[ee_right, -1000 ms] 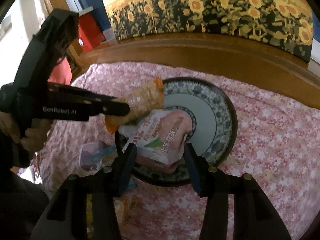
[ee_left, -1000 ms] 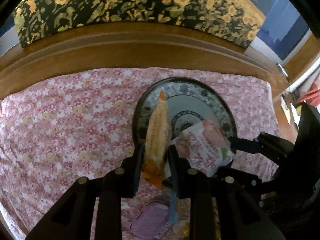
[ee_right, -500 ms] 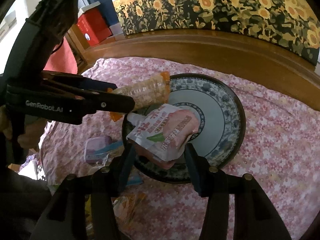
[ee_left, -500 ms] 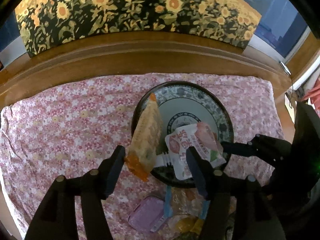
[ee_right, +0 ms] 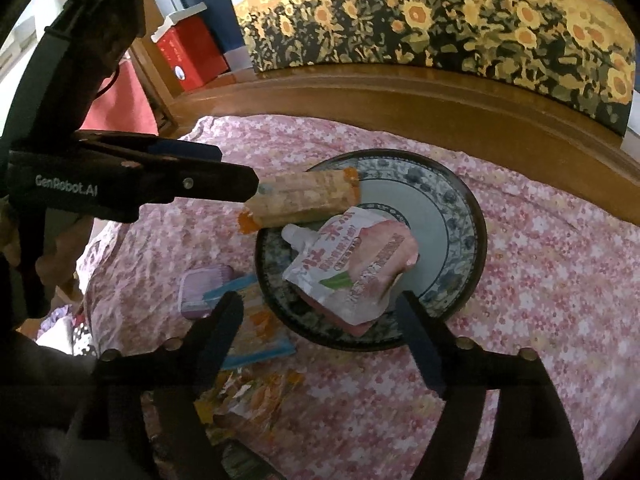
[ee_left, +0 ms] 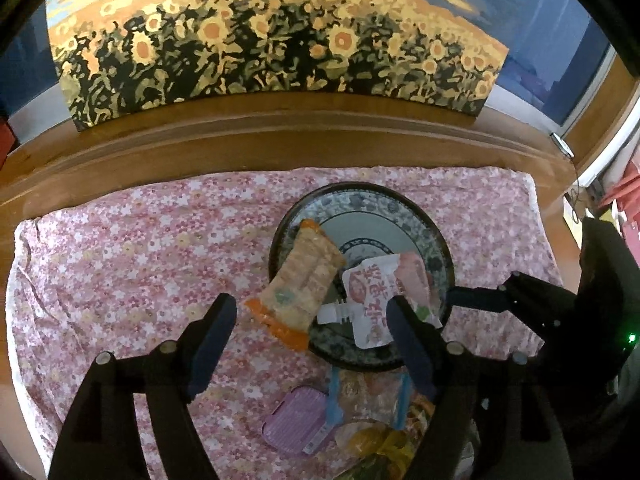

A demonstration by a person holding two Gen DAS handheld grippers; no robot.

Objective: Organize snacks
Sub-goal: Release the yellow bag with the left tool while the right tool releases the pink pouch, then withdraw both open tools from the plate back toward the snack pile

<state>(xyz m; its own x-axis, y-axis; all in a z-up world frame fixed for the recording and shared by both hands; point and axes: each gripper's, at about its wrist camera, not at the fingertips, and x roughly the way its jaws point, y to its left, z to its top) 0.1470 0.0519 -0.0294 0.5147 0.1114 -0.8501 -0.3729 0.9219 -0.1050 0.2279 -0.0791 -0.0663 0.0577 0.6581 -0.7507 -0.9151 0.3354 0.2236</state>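
Observation:
A blue-patterned plate (ee_left: 416, 216) (ee_right: 452, 200) sits on the pink floral cloth. An orange-ended cracker pack (ee_left: 300, 280) (ee_right: 304, 200) lies across its left rim. A pink-and-white spouted pouch (ee_left: 380, 292) (ee_right: 352, 268) lies on the plate's near side. My left gripper (ee_left: 310, 322) is open and empty, just short of both snacks. My right gripper (ee_right: 320, 316) is open and empty, its fingers either side of the pouch's near end.
A lilac box (ee_left: 298, 420) (ee_right: 200, 292), blue-edged packets (ee_right: 256, 332) and yellow-orange wrappers (ee_left: 380, 440) (ee_right: 248, 396) lie on the cloth before the plate. A wooden headboard (ee_left: 280, 140) and sunflower painting (ee_left: 280, 40) stand behind. A red box (ee_right: 192, 56) is at far left.
My left gripper let go of the cracker pack, which now lies flat on the plate rim. My right gripper opened off the pouch. Both grippers pulled back.

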